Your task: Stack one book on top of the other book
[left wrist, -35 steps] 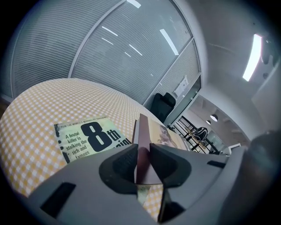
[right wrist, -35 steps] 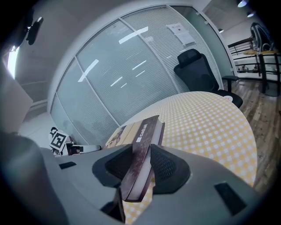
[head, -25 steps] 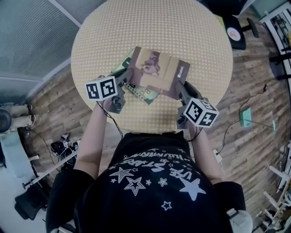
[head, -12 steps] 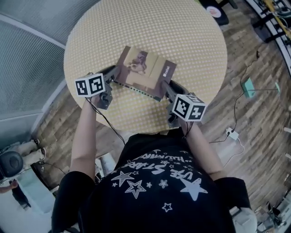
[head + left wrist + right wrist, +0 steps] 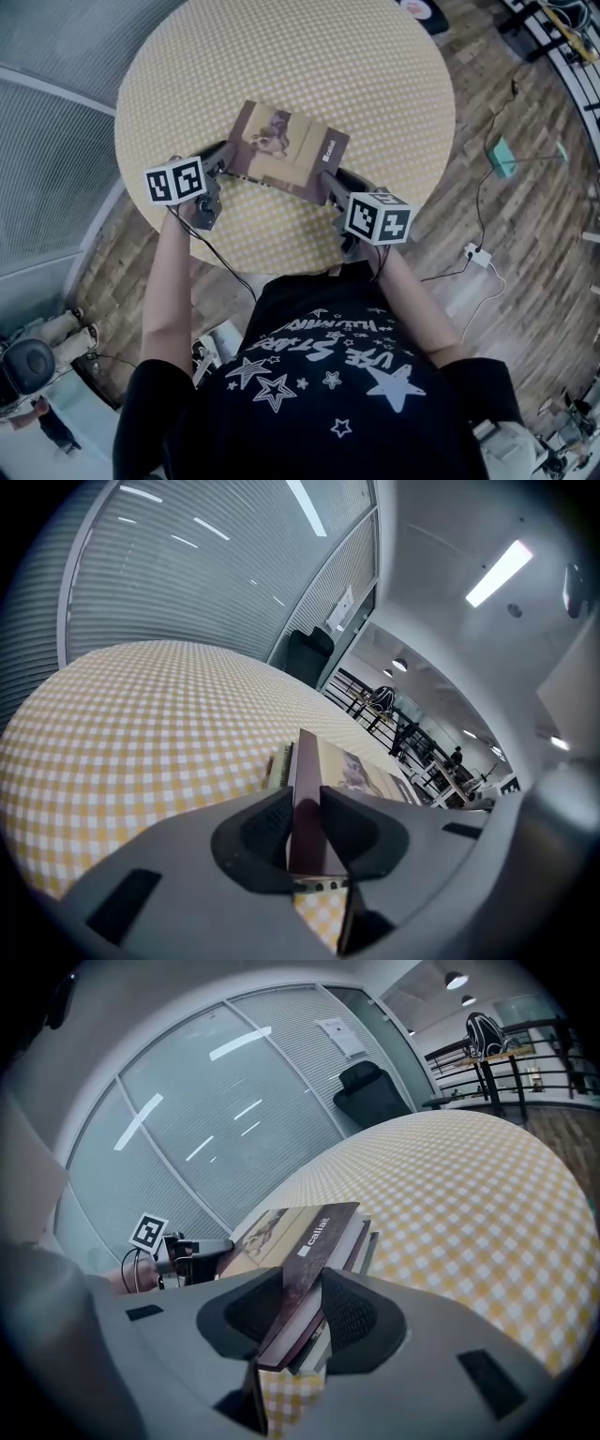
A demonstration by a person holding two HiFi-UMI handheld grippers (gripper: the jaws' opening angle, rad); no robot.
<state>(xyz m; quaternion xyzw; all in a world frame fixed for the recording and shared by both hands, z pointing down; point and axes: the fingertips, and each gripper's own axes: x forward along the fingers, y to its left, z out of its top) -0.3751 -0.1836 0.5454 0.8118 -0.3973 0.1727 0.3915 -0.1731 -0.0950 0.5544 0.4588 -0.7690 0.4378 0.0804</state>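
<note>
Clamping brown book (image 5: 284, 150), left gripper (image 5: 305, 825), right gripper (image 5: 305, 1318)

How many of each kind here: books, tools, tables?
Books: 2 (top book, lower book)
Tools: 2 (left tool, right tool, each shut on the top book)
Tables: 1 (table)
Total: 5

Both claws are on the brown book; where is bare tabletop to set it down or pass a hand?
Bare cloth: the far half of the table beyond the brown book, and the stretch to its right. Crowded: the near edge, where left claw and right claw clamp the book's ends over a second book.
</note>
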